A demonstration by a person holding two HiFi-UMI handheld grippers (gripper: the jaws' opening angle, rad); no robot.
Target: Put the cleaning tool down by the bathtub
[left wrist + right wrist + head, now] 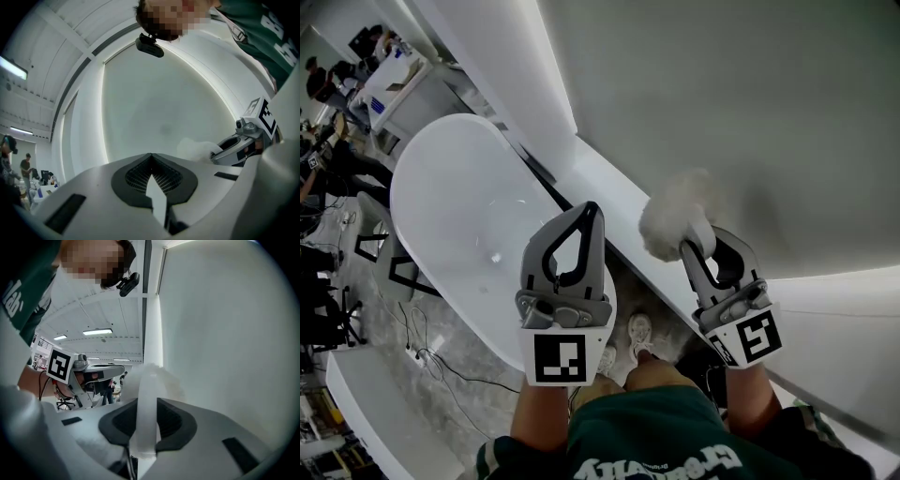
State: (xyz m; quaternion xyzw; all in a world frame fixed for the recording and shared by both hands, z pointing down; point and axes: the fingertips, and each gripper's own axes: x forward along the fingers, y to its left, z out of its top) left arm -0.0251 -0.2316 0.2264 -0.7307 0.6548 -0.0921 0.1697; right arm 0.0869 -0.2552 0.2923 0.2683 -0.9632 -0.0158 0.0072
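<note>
The cleaning tool is a fluffy white duster head (675, 220) on a flat white handle (146, 413). My right gripper (698, 246) is shut on that handle, and the fluffy head stands up past the jaws, in front of the grey wall. The right gripper view shows the handle clamped between the dark pads (117, 420). My left gripper (586, 214) is shut with nothing in it, held level beside the right one over the near end of the white oval bathtub (459, 216). In the left gripper view the duster head (194, 147) shows at the right.
A white ledge (609, 197) runs between the bathtub and the grey wall (750, 112). The person's white shoes (639, 330) stand on the floor below, by the tub's end. Cables (422, 347) lie on the floor at the left; desks and people are far back left.
</note>
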